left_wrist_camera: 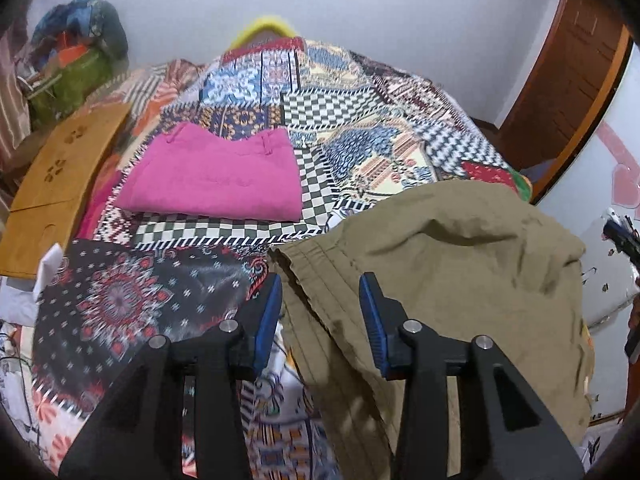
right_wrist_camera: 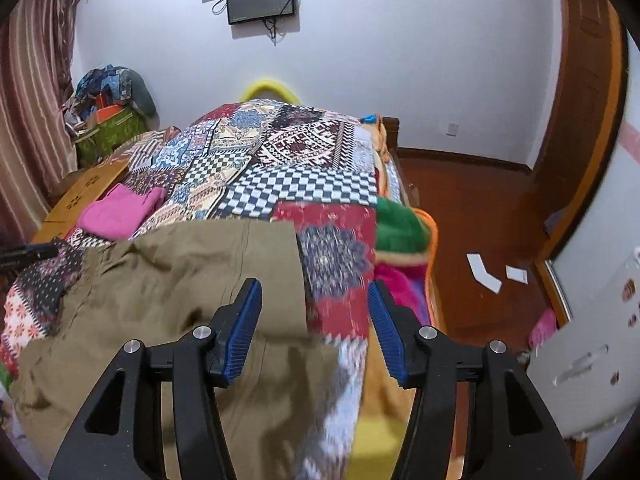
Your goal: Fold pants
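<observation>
Olive pants (left_wrist_camera: 440,248), rumpled, lay lower right on the patchwork quilt (left_wrist_camera: 340,120); folded pink garment (left_wrist_camera: 216,176) centre-left. Left gripper (left_wrist_camera: 320,296) and right gripper (right_wrist_camera: 314,304) were spread, holding nothing. Risk: a single-layer pinch would skew the fold.

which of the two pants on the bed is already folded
The pink pants, lying as a neat flat rectangle farther up the patchwork bedspread. The olive pants lie rumpled under the open left gripper and right gripper.
</observation>
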The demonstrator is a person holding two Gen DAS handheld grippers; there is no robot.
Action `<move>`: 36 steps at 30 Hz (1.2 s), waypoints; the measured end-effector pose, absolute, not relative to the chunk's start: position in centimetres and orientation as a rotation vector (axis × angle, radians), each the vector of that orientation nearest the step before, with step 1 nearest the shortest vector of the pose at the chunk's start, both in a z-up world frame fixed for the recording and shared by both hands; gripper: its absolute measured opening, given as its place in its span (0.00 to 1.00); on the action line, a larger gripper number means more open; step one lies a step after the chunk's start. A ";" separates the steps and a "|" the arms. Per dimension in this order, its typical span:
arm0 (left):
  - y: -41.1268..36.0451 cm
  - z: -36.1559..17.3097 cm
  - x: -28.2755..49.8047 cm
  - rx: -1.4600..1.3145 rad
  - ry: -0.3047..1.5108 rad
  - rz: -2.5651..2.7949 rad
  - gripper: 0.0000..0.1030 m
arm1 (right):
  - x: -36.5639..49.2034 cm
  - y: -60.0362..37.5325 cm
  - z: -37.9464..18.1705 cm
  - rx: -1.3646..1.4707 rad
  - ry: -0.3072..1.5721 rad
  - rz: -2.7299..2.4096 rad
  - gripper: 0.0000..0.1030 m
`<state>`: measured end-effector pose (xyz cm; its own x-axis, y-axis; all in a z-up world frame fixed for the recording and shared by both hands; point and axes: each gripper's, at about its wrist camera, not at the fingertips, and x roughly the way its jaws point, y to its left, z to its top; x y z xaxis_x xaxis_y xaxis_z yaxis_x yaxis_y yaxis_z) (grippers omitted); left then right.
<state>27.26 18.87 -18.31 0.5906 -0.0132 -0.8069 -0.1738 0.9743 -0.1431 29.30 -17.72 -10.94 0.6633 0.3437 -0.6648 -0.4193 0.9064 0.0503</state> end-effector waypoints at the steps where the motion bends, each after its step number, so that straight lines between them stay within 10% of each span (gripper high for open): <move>1: 19.2 -19.1 28.0 -0.215 0.947 0.099 0.39 | 30.0 -17.3 -11.0 -0.118 0.727 0.438 0.50; 19: 20.4 -24.8 33.6 -0.262 1.042 0.032 0.39 | 43.7 -9.7 -19.2 -0.181 1.122 0.698 0.49; 25: 20.3 -24.3 34.4 -0.252 1.012 0.038 0.19 | 43.4 -10.1 -19.8 -0.161 1.120 0.710 0.10; 36: 18.2 -20.5 35.3 -0.219 0.934 -0.030 0.03 | 41.5 -11.0 -13.5 -0.101 0.877 0.718 0.04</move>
